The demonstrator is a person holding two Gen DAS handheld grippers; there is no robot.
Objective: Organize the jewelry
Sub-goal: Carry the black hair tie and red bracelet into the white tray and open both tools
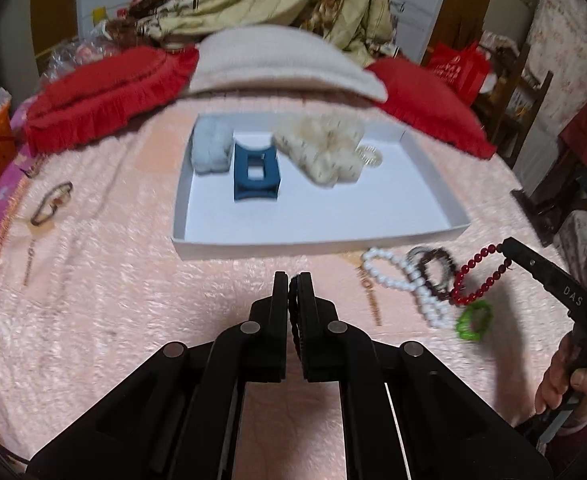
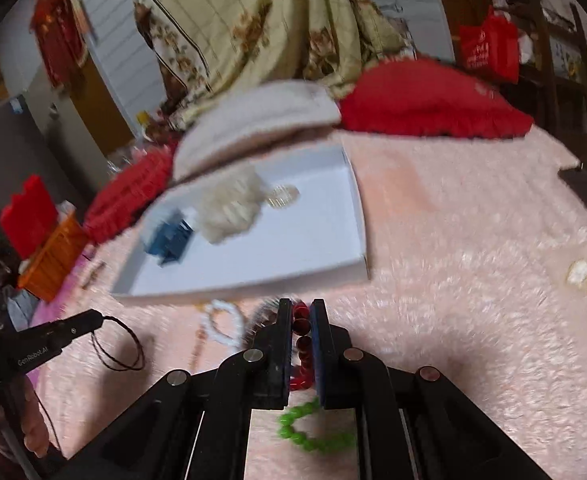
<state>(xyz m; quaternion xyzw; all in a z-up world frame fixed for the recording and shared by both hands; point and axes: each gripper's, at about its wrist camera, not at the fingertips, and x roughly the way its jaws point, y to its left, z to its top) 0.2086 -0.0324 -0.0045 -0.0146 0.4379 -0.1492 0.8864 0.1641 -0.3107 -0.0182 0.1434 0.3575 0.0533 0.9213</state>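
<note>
Pink fleece bed (image 1: pixel 133 300), red pillows and a floral quilt behind; white tray (image 1: pixel 321 236) ahead of both grippers.
Left gripper (image 1: pixel 293 280) is clamped on a thin black cord (image 2: pixel 119 346); right gripper (image 2: pixel 301 308) is clamped on the red beads (image 2: pixel 302 340). Both point down toward the tray's near wall, its long side crosswise; the right gripper looks nearer. White beads (image 1: pixel 405 280) and green beads (image 2: pixel 313 436) lie on the fleece.

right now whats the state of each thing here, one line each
left gripper: jaws shut on a thin black cord loop
right gripper: jaws shut on red bead bracelet, lifted
white tray: open, holding hair accessories
white bead bracelet: lying on blanket
green bracelet: lying on blanket
</note>
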